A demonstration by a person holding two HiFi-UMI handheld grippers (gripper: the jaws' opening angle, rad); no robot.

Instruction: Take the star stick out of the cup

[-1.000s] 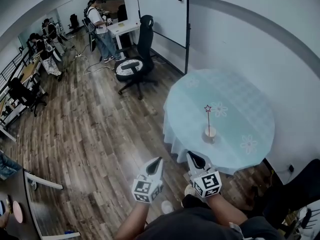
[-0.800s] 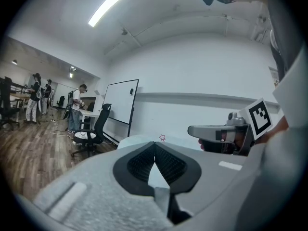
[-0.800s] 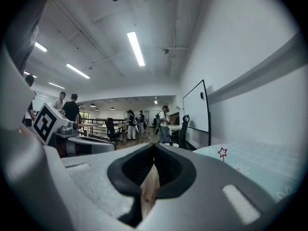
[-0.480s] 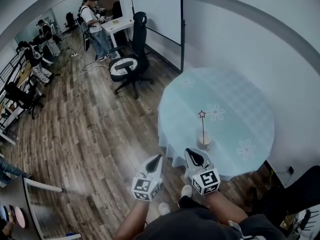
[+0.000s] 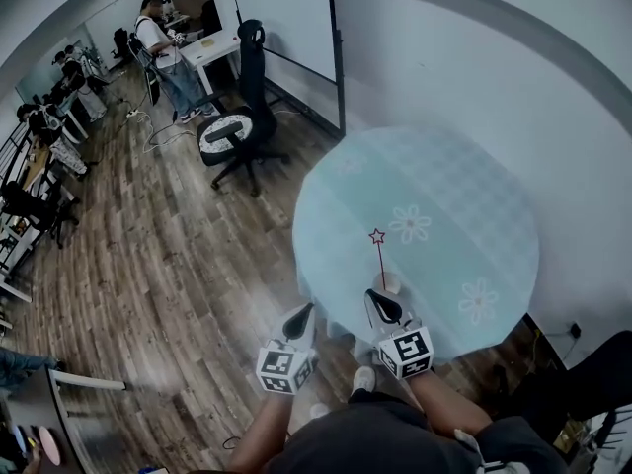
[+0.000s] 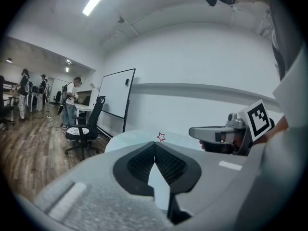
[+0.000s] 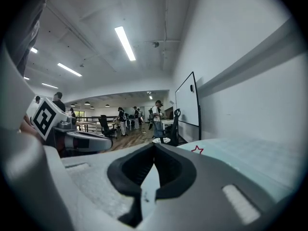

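1. Standing upright in the cup (image 5: 389, 284) by the round table's (image 5: 474, 196) near edge, the star stick (image 5: 380, 261) has its long axis vertical, star on top.
2. It lies just ahead of the right gripper (image 5: 375, 299) (clearly the nearer one); the left gripper (image 5: 305, 313) hangs beside it, off the table's edge.
3. Both grippers have their jaws pressed together on nothing, so the right one would need to part its jaws before taking the shaft.

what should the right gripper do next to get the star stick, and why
Probably open the right gripper. Its jaws are together with nothing between them, and in the head view it sits just short of the cup on the table, where the star stick stands, untouched.
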